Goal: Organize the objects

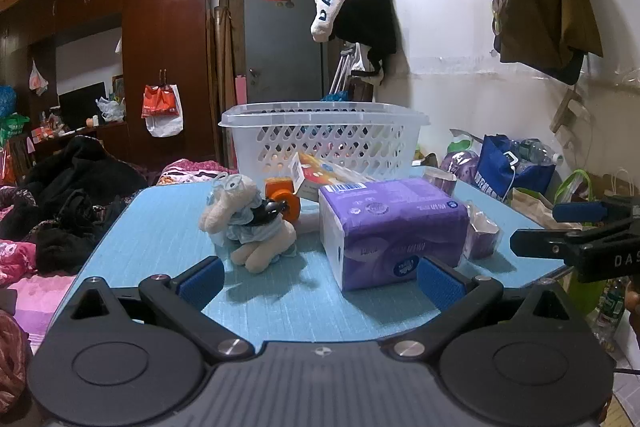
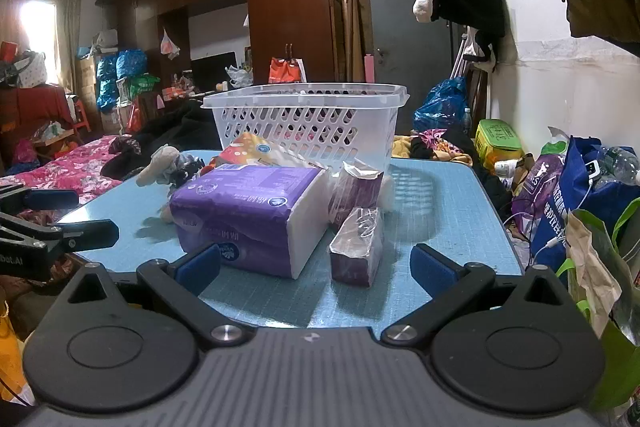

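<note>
- The left gripper, with its blue-padded black fingers spread wide and nothing between them, hovers over the near edge of the pale blue tabletop.
- The right gripper is likewise wide apart and empty, aimed slightly downward at the clutter.
- Just ahead of the right fingers lies a small purple foil-wrapped tissue packet; a second one stands behind it.
- The large purple plastic-wrapped pack of tissues sits between both grippers' lines of approach; it looks too broad for an easy one-handed pinch across its long side.
- A cream plush toy in a light blue outfit sits left of it, with an orange plastic reel and an orange-and-white carton behind.
- The white perforated plastic basket stands at the far edge, the likely destination.
- Best start: right gripper closes across the near packet's narrow width, left takes the plush by its soft body, then lift clear of the basket rim before releasing.
</note>
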### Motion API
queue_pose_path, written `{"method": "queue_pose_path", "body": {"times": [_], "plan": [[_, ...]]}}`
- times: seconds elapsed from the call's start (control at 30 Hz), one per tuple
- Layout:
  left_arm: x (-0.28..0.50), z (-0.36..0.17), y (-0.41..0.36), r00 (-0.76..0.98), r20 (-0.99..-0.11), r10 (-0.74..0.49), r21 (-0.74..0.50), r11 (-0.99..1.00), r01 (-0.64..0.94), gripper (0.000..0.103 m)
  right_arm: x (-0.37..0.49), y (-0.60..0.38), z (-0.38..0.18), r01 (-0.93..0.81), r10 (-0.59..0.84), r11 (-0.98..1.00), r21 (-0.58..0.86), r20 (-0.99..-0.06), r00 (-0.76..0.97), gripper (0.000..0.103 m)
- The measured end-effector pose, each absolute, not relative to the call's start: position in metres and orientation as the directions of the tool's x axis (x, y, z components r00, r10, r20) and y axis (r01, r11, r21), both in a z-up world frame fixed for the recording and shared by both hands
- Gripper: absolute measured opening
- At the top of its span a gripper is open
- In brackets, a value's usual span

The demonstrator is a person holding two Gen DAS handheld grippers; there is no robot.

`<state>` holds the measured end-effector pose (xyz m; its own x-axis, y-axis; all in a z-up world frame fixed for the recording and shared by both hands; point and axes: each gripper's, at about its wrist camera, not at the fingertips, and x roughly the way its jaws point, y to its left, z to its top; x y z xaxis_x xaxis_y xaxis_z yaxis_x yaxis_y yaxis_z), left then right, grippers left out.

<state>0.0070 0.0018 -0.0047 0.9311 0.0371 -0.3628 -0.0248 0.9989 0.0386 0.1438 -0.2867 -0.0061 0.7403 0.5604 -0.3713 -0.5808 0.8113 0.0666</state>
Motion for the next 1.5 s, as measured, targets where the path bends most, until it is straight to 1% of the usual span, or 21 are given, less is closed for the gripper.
{"method": "queue_pose_path", "body": {"times": [0.43, 0.63, 1.5], "plan": [[0.0085, -0.0061, 0.0008, 0.93, -0.363, 0.051, 0.049, 0.998, -0.036, 0.103, 0.1441, -0.287, -0.0061, -0.586, 0.566, 0.807, 0.071, -0.371, 0.736, 0.103], [0.0089, -0.0064, 0.0004, 0.931, -0.361, 0.057, 0.053, 0.998, -0.04, 0.103, 0.1459, -0.2883, -0.0062, -0.594, 0.583, 0.798, 0.099, -0.374, 0.721, 0.103], [0.0096, -0.0082, 0.0003, 0.93, -0.361, 0.063, 0.066, 0.997, -0.042, 0.103, 0.1478, -0.2936, -0.0028, -0.581, 0.57, 0.809, 0.087, -0.352, 0.742, 0.103]]}}
